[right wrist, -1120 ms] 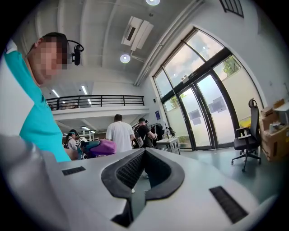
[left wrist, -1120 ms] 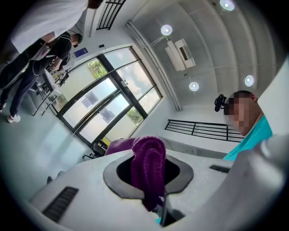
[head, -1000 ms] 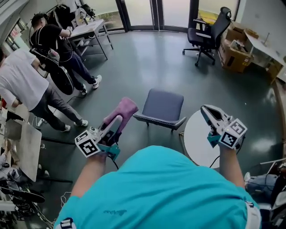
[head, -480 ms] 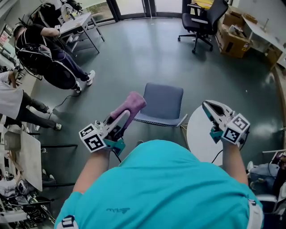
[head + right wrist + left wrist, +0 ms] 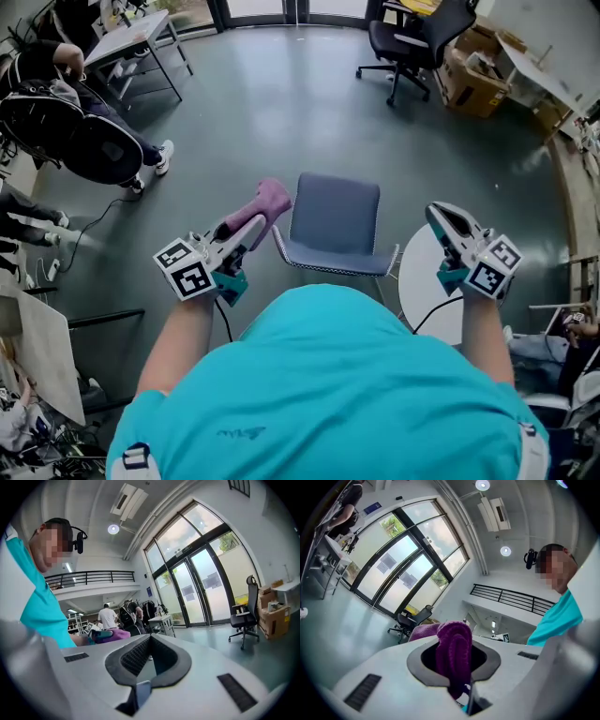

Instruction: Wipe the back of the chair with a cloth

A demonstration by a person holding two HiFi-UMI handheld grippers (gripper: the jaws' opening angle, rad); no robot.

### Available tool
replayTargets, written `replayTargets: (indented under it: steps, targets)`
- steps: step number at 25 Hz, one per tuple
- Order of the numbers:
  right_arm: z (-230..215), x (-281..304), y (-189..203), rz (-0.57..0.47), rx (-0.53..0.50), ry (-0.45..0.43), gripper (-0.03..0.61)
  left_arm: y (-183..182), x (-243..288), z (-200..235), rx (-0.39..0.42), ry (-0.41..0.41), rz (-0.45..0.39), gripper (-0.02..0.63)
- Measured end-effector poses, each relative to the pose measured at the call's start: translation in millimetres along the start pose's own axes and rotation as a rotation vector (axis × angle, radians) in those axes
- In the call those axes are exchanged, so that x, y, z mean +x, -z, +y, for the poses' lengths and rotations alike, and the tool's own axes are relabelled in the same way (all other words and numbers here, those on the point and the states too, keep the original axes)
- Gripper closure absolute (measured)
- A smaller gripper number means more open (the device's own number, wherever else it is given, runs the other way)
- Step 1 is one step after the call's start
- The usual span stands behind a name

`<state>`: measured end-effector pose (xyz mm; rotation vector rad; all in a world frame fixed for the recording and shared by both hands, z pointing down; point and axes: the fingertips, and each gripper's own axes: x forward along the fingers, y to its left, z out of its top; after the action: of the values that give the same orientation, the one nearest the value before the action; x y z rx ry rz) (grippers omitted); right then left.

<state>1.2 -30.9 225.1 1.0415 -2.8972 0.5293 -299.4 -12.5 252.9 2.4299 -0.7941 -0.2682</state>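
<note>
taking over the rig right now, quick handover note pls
Left gripper: shut on the purple cloth, held up just left of the chair.
Right gripper: shut, nothing in it, held up to the right of the chair, over the round table.
Chair: directly ahead on the floor.
Done: cloth is picked up and brought next to the chair.
Left: the cloth does not appear to touch the chair yet, so the whole wipe of the chair's back remains.
</note>
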Motion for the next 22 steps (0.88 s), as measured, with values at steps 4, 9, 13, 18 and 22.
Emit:
replayTargets:
  steps: [4,9,13,18,22]
  targets:
    - [-38,-24,8,0.025,-0.018,-0.005,0.58,21,44,18,0.091,-0.059,0.111,0.555]
    - [-81,-51,34,0.053,0.049,-0.014,0.58,86,82,41,0.205,-0.155,0.447,0.555]
    - [-100,-53,55,0.059,0.103,0.003,0.58,141,91,67,0.294,-0.137,0.774,0.555]
    - [-118,-60,79,0.067,0.176,0.022,0.58,185,99,115,0.38,-0.139,1.058,0.555]
    - [-122,-64,88,0.091,0.189,0.046,0.58,209,88,141,0.498,-0.116,1.292,0.555]
